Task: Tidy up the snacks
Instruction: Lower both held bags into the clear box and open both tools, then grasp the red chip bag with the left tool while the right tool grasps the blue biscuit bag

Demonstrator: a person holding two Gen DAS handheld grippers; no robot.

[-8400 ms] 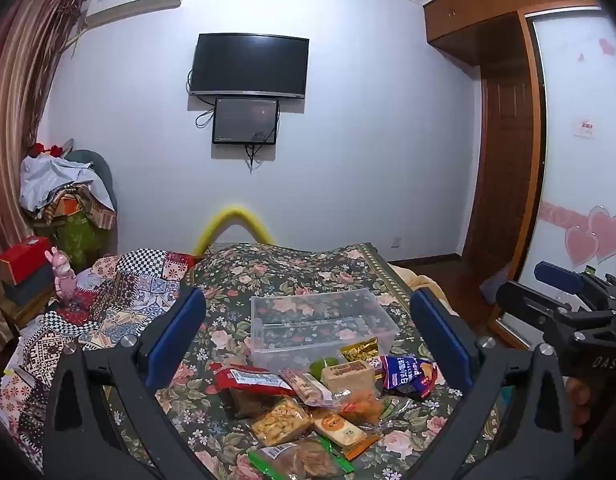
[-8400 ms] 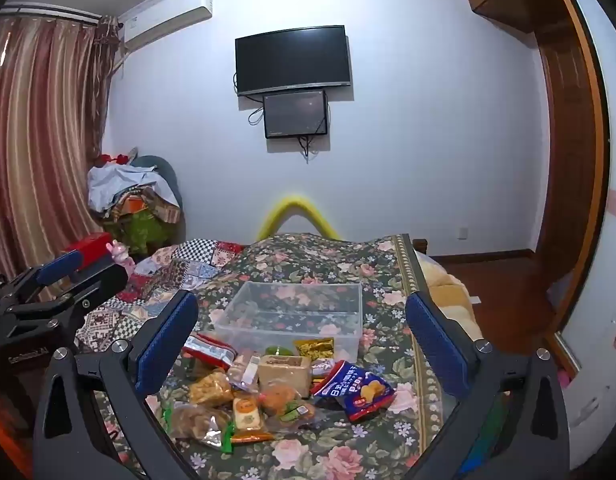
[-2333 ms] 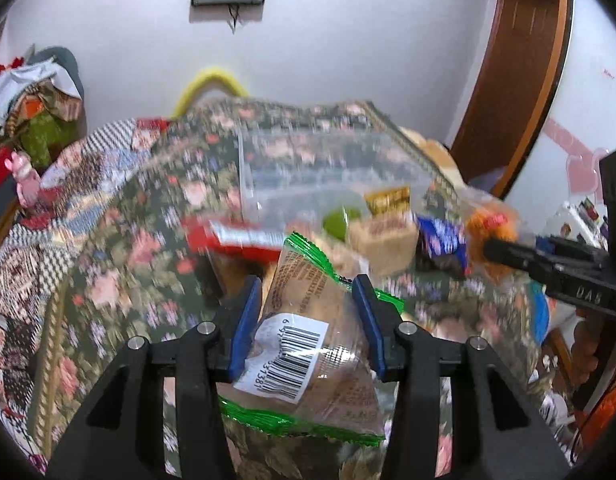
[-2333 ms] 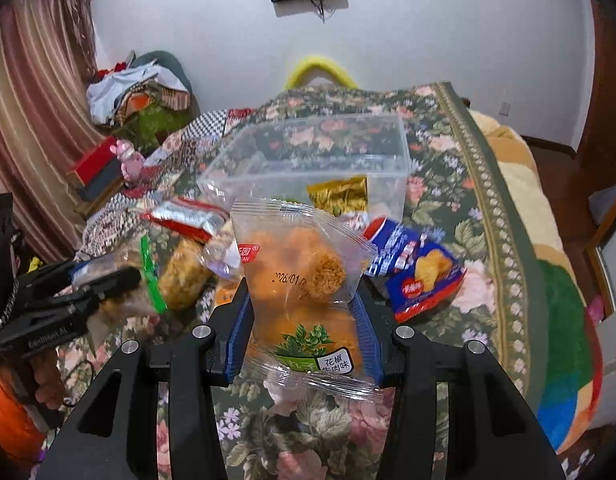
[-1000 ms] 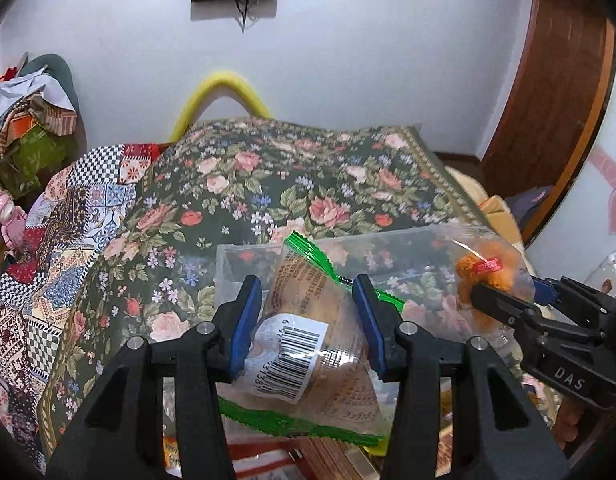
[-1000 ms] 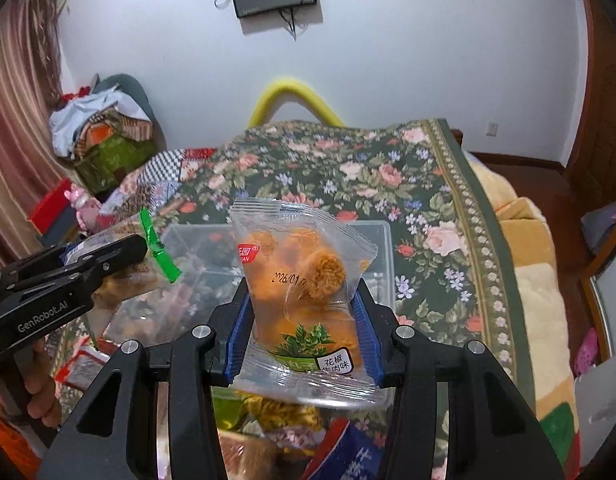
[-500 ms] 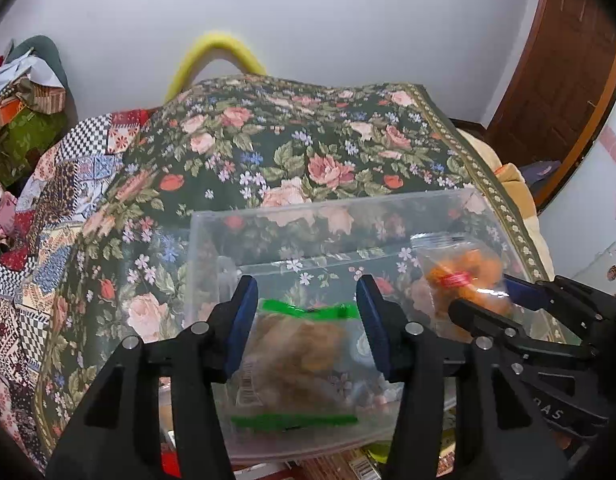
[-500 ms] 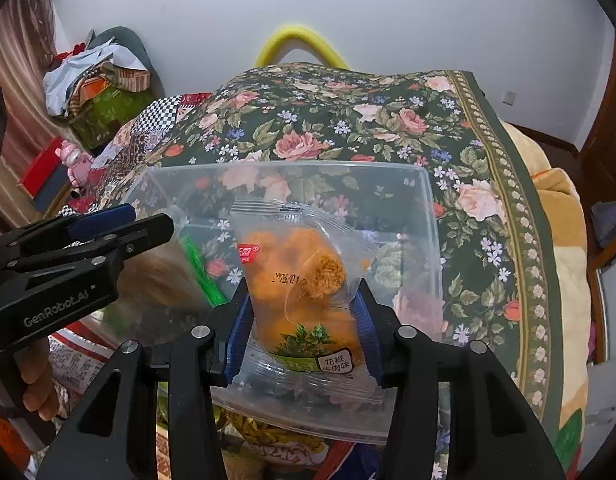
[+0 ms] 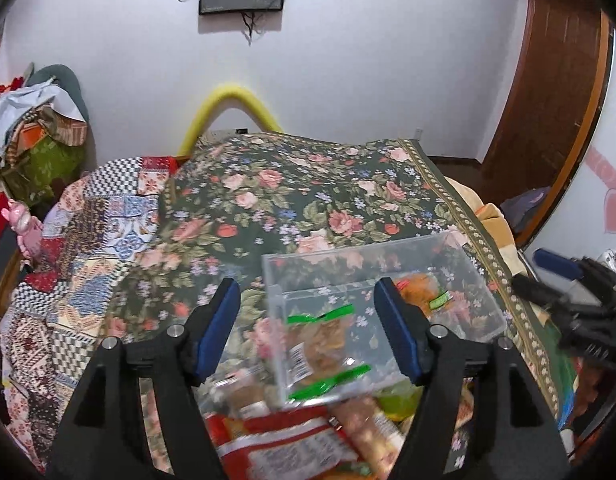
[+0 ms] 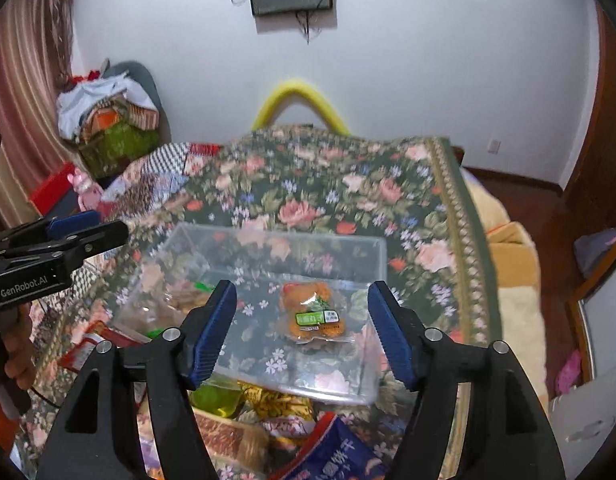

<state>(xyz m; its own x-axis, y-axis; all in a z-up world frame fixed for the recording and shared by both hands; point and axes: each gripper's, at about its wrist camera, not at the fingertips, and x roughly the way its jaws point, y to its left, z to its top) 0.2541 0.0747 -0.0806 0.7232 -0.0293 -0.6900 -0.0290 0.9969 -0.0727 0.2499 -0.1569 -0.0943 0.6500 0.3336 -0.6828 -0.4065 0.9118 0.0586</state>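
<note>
Floral bedspread: orange snack below parted right claw (in bin).

The left gripper sits at the bottom centre of its own view, tilted downward, its blue-padded jaws standing wide apart after just opening, with nothing pressed between the pads. The right gripper shows the same pose in its view, jaws also just opened and gripping nothing. At the left edge of the right view, a hand grasps the left gripper's handle
</note>
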